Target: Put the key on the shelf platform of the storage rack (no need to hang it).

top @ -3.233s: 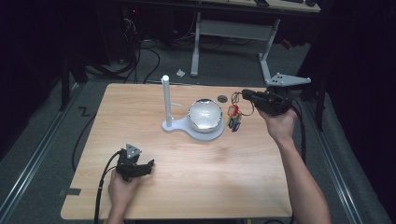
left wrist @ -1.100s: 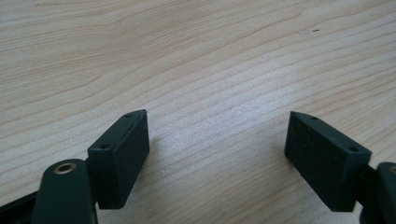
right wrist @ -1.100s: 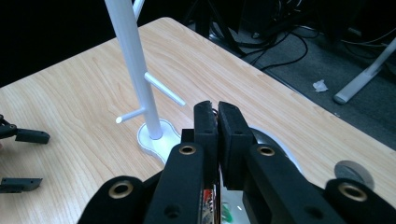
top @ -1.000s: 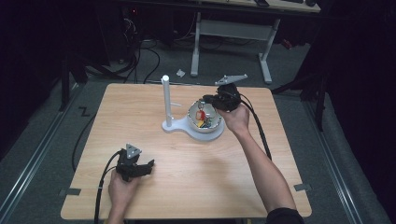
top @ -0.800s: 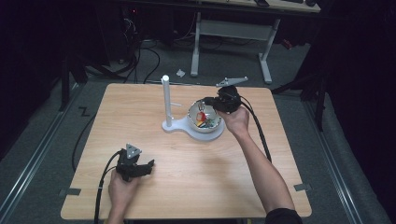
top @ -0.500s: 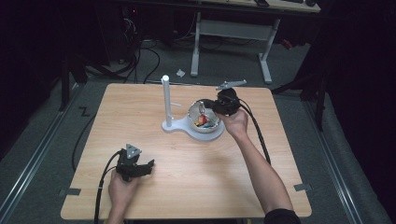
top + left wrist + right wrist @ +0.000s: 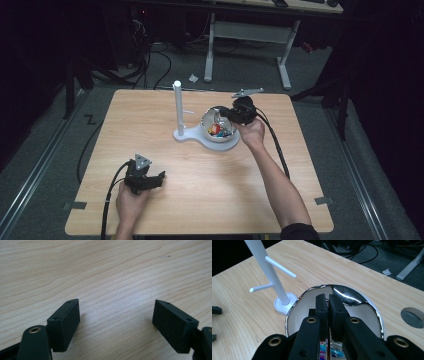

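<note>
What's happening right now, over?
Right gripper shut above shiny metal bowl holding colourful small items. Left gripper open over wooden table. Nothing obstructing.

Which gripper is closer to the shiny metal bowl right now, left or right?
Right. The right gripper sits at the bowl, its jaws closed over the rim. The left gripper rests far off near the table's front edge, jaws open.

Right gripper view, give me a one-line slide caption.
Right claw, jaws together, poised over the shiny metal bowl beside the white peg stand.
</note>
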